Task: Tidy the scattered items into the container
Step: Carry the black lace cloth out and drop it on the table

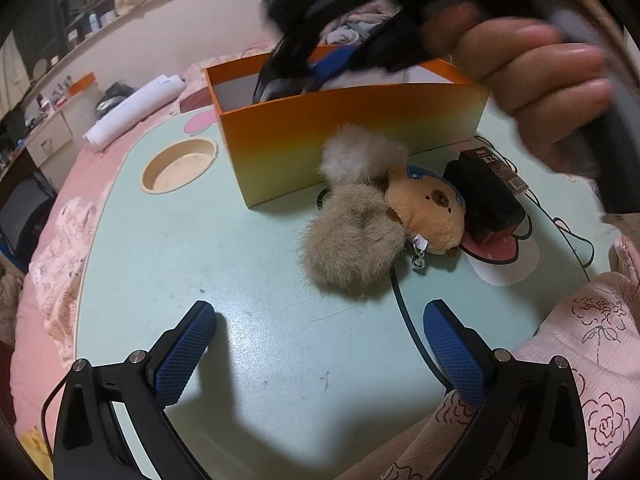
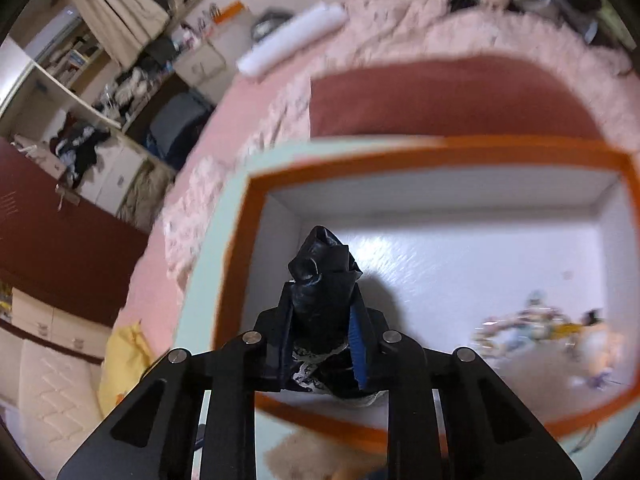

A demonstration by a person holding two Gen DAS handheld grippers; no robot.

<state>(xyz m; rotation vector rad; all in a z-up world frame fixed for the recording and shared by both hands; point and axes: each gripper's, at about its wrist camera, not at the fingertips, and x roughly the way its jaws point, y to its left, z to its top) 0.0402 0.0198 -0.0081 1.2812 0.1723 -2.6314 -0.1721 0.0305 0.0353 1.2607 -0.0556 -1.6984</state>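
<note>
My right tool (image 2: 320,344) is squeezed shut on a crumpled black bag (image 2: 322,276) over the orange box (image 2: 440,152), so next I let go, while my left tool (image 1: 320,344) waits wide open and empty above the table (image 1: 240,260).

The dark packet (image 1: 486,196) bears a printed label, too blurred to read.

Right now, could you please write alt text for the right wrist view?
The right gripper, jaws shut on a crumpled black plastic bag, hangs over the open orange cardboard box, whose white floor holds a blurred colourful trinket. Pink bedding lies beyond.
</note>
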